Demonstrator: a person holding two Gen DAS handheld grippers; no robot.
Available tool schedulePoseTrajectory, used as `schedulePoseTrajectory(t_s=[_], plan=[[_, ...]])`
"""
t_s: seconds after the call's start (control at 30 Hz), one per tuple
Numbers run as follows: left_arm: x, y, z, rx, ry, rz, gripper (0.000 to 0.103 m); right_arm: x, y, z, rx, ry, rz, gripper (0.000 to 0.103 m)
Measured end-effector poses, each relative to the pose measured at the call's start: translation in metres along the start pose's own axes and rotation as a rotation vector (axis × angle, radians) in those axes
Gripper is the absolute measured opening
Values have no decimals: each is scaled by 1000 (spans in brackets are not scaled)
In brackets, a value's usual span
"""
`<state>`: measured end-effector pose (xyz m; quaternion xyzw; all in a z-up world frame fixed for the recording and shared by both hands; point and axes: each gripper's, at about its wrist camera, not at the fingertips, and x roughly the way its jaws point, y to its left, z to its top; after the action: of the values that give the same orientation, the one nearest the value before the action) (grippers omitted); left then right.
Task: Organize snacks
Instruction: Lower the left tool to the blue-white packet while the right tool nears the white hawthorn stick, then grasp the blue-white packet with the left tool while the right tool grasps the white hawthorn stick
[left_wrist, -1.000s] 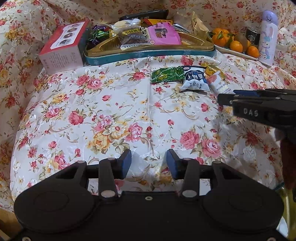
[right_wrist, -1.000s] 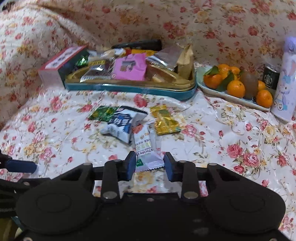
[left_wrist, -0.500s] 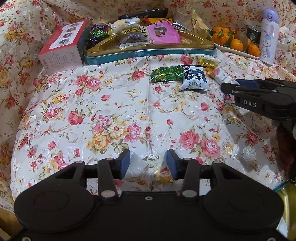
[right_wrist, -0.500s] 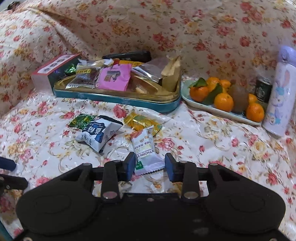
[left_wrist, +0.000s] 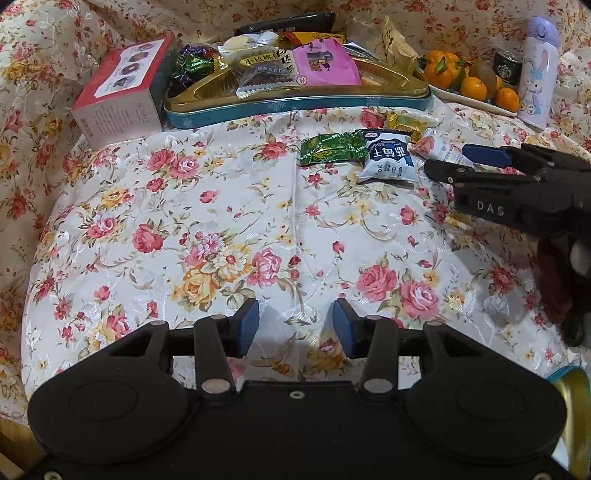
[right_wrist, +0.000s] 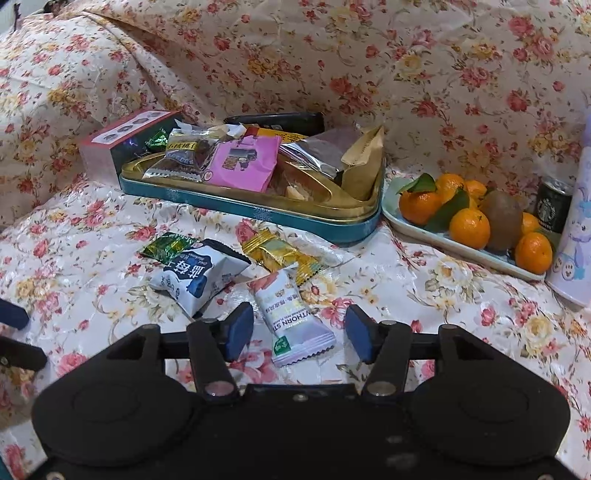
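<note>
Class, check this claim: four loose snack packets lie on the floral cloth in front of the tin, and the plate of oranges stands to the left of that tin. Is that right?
Not quite. The plate of oranges stands to the right of the tin, not the left, as the right wrist view shows. Four loose packets do lie in front on the floral cloth.

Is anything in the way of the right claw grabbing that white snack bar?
Nothing visible is. The white snack bar lies on the cloth between the open right gripper, whose jaws have just been opening. The blue-and-white packet sits off to the left.
</note>
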<state>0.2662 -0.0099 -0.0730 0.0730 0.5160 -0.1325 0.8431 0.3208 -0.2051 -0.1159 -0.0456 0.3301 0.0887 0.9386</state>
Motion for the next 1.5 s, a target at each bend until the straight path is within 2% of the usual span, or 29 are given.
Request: schedulePoseTrajectory(t_s=[0.13,0.43,0.7,0.9,1.17,1.5], plan=[[0,-3,11,-2,13,-3,52,-1,-3,-2,22,-15,14,56],[5,-29,56,29,-34,-13,52,0,-4,-4,33,-16,9,53],[22,-29,94,-17,-68,21,51,2,-8,-3,57,-13,18,53],[23,-37,98,-47,-47,-62,51,2,-9,-2,64,-13,20,53],[34,-57,102,-48,-41,-82,51,2,-8,-3,62,-13,17,53],[47,-65,105,-37,-27,-55,51,2,-8,-3,61,-14,17,53]])
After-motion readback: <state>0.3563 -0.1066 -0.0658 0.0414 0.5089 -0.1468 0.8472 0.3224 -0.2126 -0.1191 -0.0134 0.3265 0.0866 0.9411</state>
